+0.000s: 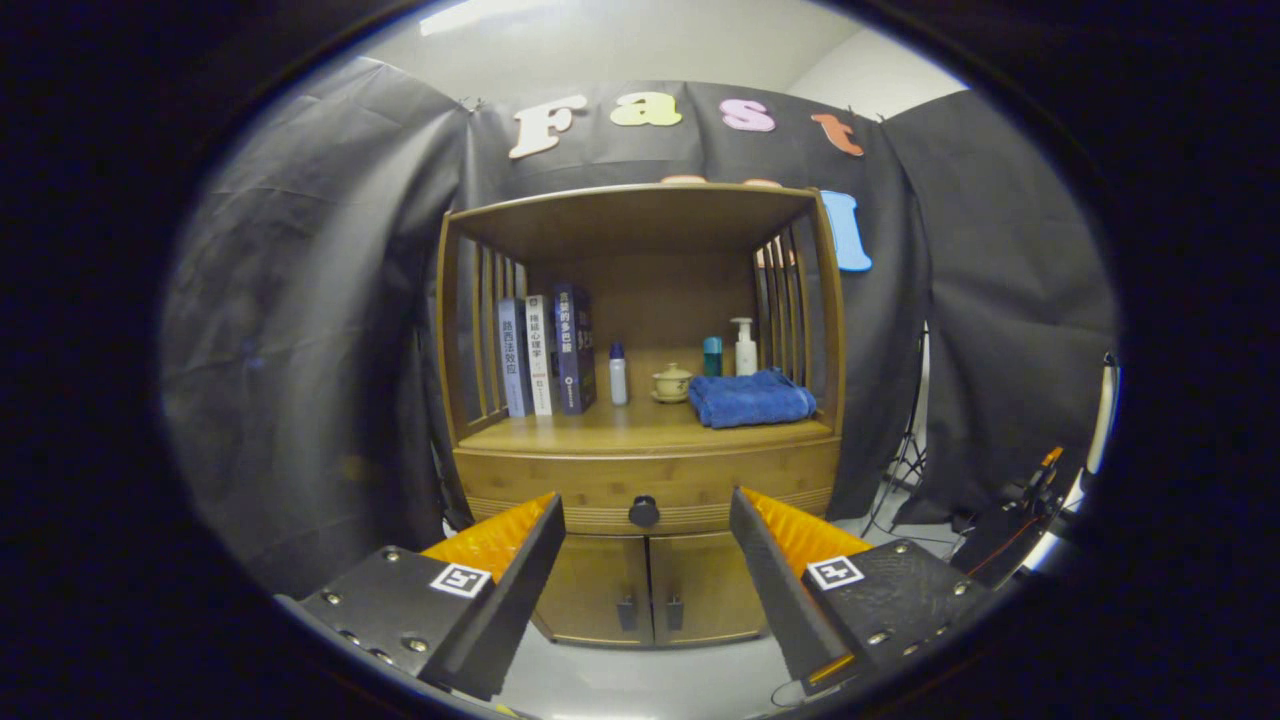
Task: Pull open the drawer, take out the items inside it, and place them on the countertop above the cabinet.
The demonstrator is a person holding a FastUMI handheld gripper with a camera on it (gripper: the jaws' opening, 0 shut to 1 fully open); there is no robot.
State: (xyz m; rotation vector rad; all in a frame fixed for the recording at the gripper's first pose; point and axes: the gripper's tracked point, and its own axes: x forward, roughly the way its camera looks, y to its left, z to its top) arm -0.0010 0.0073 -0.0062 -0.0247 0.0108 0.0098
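Two fingers of the gripper (645, 510) stand spread wide apart in the gripper view, grasping nothing, with the wooden cabinet (640, 400) well beyond them. The drawer (645, 480) sits closed under the countertop (600, 432), and its dark round knob (644, 512) shows straight ahead at twelve o'clock from the gap between the fingertips, apart from both. What lies inside the drawer cannot be seen.

Below the drawer, at six o'clock from the knob, are two lower doors (650, 590), each with a small dark handle near the middle seam.

On the countertop, under the cabinet's upper shelf board (630, 215), three books (545, 355) stand upright at about ten o'clock from the knob, close to the slatted left side. Just beside them to the right stands a small white bottle with a blue cap (618, 375). A lidded tea cup (671, 384) rests near the middle. At about one o'clock from the knob, a folded blue towel (750, 398) lies by the front edge, and behind it stand a teal bottle (712, 356) and a white pump bottle (745, 348), side by side.

Black cloth (320, 330) hangs around the cabinet. At about three o'clock from the right finger, a stand's legs (905, 470) and some dark equipment with an orange tip (1015, 515) sit on the floor.
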